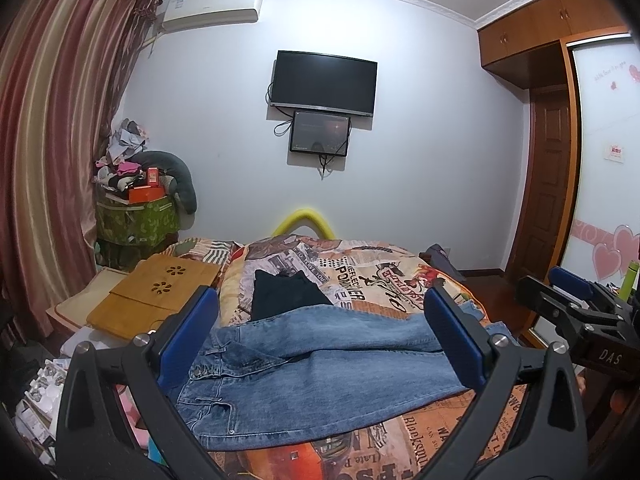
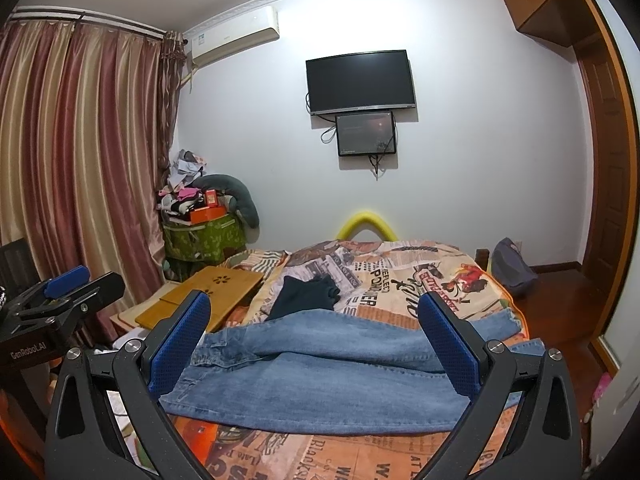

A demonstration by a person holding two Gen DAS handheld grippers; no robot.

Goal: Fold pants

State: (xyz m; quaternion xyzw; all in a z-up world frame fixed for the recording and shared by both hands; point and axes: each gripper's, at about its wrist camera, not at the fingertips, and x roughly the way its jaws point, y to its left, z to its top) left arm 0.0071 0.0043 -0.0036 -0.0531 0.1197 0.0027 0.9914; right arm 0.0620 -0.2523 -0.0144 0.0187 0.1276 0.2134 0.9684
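Blue jeans (image 1: 320, 376) lie flat across the near part of the bed, waistband to the left, legs running right; the right wrist view shows the jeans (image 2: 328, 372) too. My left gripper (image 1: 320, 336) hovers above them, open, blue pads wide apart, nothing between them. My right gripper (image 2: 316, 340) is also open and empty above the jeans. The right gripper (image 1: 576, 300) shows at the right edge of the left wrist view, and the left gripper (image 2: 68, 284) at the left edge of the right wrist view.
A dark folded garment (image 1: 286, 294) lies farther back on the printed bedspread (image 1: 372, 280). A bamboo lap tray (image 1: 160, 292) sits at the bed's left. A cluttered green bin (image 1: 136, 220), curtains (image 1: 52, 152) and a wardrobe (image 1: 560, 120) border the room.
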